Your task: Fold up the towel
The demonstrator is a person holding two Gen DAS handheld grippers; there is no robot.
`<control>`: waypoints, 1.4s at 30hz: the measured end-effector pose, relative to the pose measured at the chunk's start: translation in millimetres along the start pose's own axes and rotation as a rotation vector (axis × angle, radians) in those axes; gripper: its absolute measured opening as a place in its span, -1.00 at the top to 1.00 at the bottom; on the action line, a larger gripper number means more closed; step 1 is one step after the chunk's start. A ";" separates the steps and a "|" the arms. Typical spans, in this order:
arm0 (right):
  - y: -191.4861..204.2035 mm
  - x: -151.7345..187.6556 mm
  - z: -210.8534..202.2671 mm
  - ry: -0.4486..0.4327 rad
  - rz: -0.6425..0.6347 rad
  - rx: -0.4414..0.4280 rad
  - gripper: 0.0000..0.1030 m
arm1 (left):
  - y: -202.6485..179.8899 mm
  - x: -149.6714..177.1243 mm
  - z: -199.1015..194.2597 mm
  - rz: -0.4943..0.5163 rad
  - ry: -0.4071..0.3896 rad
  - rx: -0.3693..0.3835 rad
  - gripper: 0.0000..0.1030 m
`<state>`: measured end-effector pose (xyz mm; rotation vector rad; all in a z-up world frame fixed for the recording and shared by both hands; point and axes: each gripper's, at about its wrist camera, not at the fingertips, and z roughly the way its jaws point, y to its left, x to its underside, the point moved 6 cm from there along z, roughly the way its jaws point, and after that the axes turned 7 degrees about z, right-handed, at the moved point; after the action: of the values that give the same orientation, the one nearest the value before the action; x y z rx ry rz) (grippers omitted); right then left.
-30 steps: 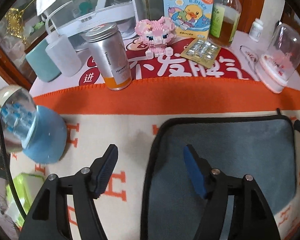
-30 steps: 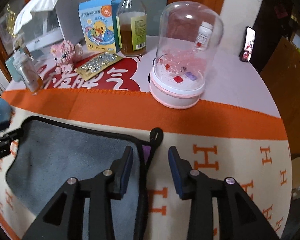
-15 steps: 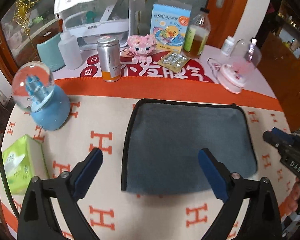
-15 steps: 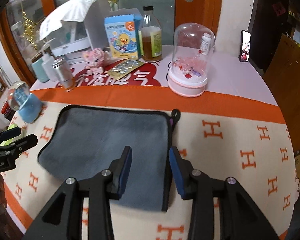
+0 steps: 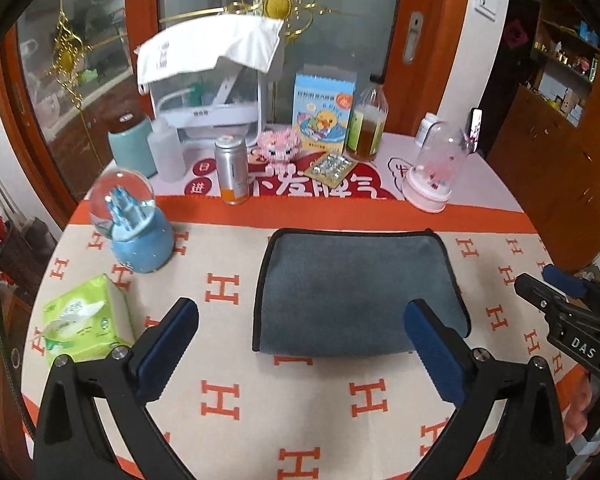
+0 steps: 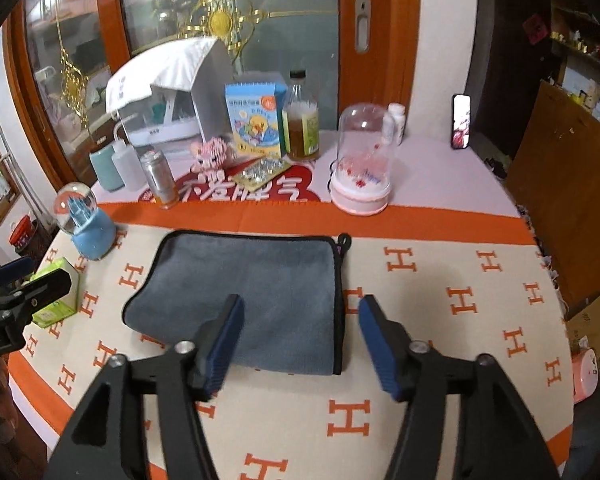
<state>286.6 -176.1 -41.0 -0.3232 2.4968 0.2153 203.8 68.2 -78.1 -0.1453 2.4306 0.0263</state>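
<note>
From the left wrist view, a green tissue pack [image 5: 85, 318] sits at about 9 o'clock on the round table, with a blue snow globe [image 5: 134, 228] just beyond it toward 10 o'clock. The left gripper [image 5: 300, 354] hangs above the near part of the orange-and-cream patterned tablecloth [image 5: 220, 400], its blue-padded jaws spread wide and holding nothing. The grey towel [image 5: 358, 292] with its black edging lies flat in a folded rectangle near the table's centre, just past the open fingers and touched by neither. Toward 12 o'clock stand a silver can [image 5: 231, 170], a pink block figure [image 5: 278, 147], a duck-printed box [image 5: 324, 116], a blister pack [image 5: 332, 168] and a bottle of amber liquid [image 5: 367, 120]. At about 1 o'clock is a clear dome on a pink base [image 5: 434, 176]. The right gripper [image 5: 556, 290] enters at 3 o'clock, well apart from the towel.

From the right wrist view, the left gripper's tip [image 6: 24, 284] shows at 9 o'clock in front of the tissue pack. The towel [image 6: 252, 292] lies ahead, its black loop [image 6: 343, 240] at the far right corner. The right gripper [image 6: 300, 344] has its jaws parted and empty; its left pad overlaps the towel's near edge in view, though whether it touches cannot be told. A phone [image 6: 461, 121] stands at 1 o'clock.
</note>
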 end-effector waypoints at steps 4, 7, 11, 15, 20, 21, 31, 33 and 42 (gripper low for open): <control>5.7 4.1 -31.2 -0.032 0.008 -0.004 -0.33 | -2.0 5.7 -24.8 -0.002 0.000 -0.010 -0.99; 10.3 12.1 -54.1 -0.046 0.010 -0.016 -0.40 | -3.7 15.1 -44.7 -0.013 0.006 0.003 -0.99; 17.5 28.9 -80.2 -0.041 -0.001 -0.031 -0.43 | -4.9 29.6 -70.1 -0.024 0.010 -0.015 -0.99; 22.7 46.9 -98.1 -0.023 -0.007 -0.057 -0.43 | -9.0 43.6 -93.3 -0.022 -0.002 -0.041 -0.98; 25.4 68.0 -115.8 -0.008 0.014 -0.066 -0.43 | -16.7 57.6 -119.2 -0.021 -0.022 -0.032 -0.99; 25.3 71.5 -119.1 -0.005 0.024 -0.071 -0.43 | -18.2 60.5 -125.0 -0.023 -0.030 -0.035 -0.98; 22.6 94.3 -134.2 0.007 0.057 -0.061 -0.43 | -26.0 83.8 -137.2 -0.040 -0.002 -0.045 -0.99; 22.7 96.2 -136.2 -0.002 0.054 -0.050 -0.43 | -27.7 88.1 -135.7 -0.040 0.011 -0.045 -0.98; 25.4 100.8 -139.0 -0.006 0.039 -0.025 -0.43 | -32.0 98.5 -129.9 -0.031 0.044 -0.066 -0.98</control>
<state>123.7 -201.4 13.2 -0.2832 2.4975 0.2632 49.0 19.3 -42.6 -0.2155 2.4717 0.0898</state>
